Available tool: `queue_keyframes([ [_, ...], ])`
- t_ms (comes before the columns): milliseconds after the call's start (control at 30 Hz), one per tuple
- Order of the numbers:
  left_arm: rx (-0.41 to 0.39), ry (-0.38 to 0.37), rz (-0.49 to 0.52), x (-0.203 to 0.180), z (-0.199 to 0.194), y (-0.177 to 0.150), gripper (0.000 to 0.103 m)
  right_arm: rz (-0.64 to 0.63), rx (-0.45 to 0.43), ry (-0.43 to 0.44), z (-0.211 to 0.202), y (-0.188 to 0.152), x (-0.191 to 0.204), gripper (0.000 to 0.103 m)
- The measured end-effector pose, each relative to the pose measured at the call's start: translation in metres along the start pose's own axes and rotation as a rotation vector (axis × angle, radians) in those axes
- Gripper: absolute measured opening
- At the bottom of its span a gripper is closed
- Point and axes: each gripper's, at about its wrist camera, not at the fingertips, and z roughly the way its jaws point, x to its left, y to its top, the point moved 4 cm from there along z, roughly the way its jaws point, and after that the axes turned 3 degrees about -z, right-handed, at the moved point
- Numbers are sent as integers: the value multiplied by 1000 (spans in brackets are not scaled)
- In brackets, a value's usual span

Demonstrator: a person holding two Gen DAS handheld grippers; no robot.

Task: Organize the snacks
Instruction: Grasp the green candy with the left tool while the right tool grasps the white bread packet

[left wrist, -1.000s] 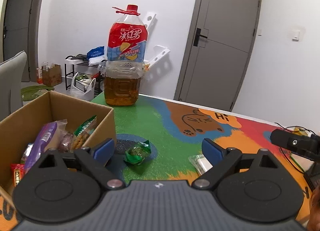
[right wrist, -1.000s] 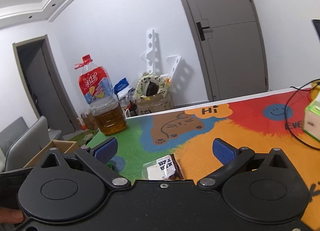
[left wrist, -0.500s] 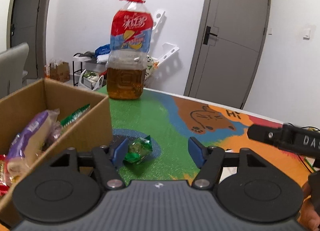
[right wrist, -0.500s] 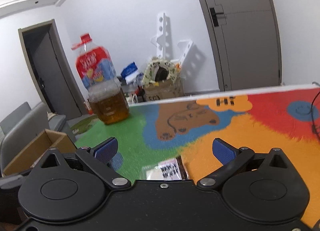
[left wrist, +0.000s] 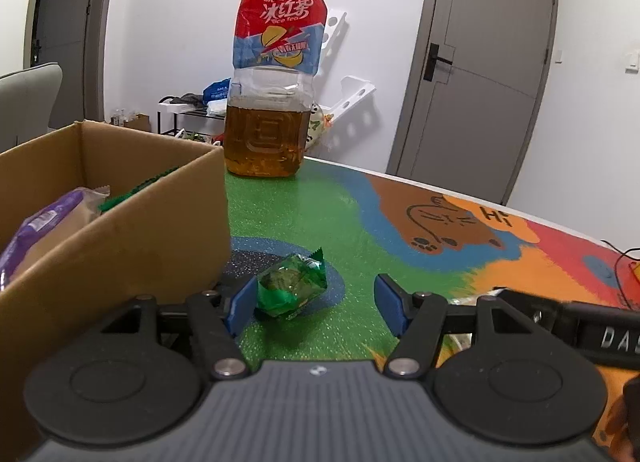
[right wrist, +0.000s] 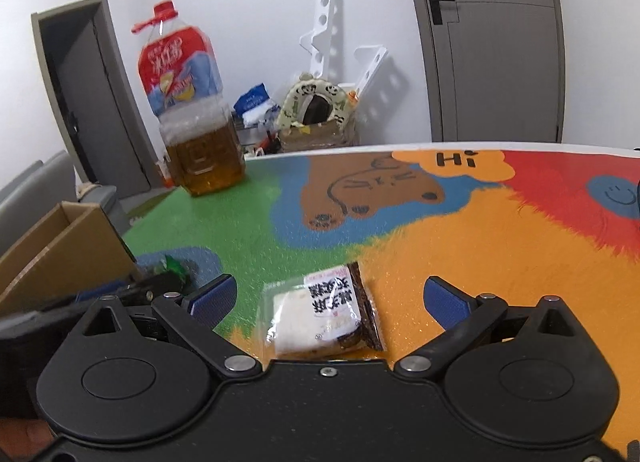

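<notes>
Because it is only a small foil-wrapped sweet, the green snack (left wrist: 291, 289) should weigh next to nothing, crinkle under pressure and slide readily on the glossy mat. It lies on the dark blue patch of the desk (left wrist: 304, 218), just beside the near corner of the cardboard box (left wrist: 120, 230). The plump middle looks like the place to pinch it, not the thin serrated flap at its upper end, which would likely fold or slip free. The left gripper (left wrist: 316, 304) has just been closing its fingers, yet they stand half spread around the sweet: the left pad is at its edge, whether touching I cannot tell, and the right pad is well apart from it. The second piece, a clear packet with a white and brown label (right wrist: 320, 312), lies flat on the orange area, soft and slick, best taken across its thicker filled body. The right gripper (right wrist: 328, 302) has its fingers spread wide to either side of it, touching nothing. Other packets already fill the box, and a large tea bottle (left wrist: 272, 74) stands further back.
</notes>
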Motion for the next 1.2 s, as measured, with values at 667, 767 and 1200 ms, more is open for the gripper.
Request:
queue_keyframes([
  [667,119,9,61,-7,33,-5,29,-29,72,-15,18,-15,9,62],
  [767,127,-24,80,-13,31,-8,27,-22,77,-32,17,-15,5,61],
  [1200,160,-134,187,-32,13,-18,55,-13,93,-123,12,-14,-9,72],
])
